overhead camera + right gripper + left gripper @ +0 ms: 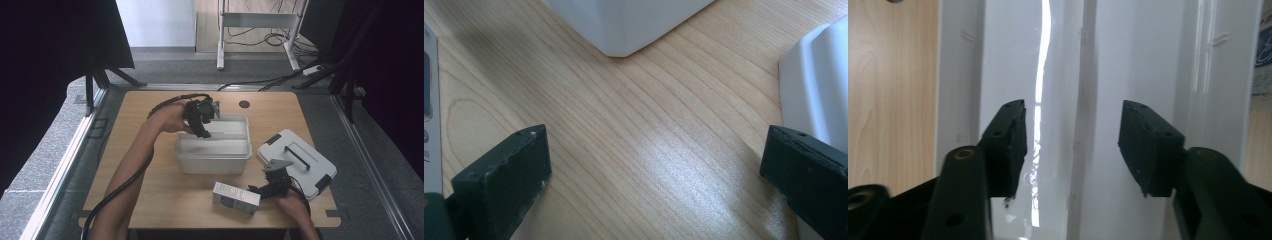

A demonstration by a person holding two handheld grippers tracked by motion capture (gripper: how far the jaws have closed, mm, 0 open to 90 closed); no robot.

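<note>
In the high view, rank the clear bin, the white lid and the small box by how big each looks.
1. clear bin, largest.
2. white lid, close behind; the right tongs cover its near edge, so the margin is unsure.
3. small box, clearly smallest.

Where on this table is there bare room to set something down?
The wooden table is bare along its left side, beside the clear bin, and along the far edge behind it. The near right is crowded: small box, right tool, white lid.
</note>
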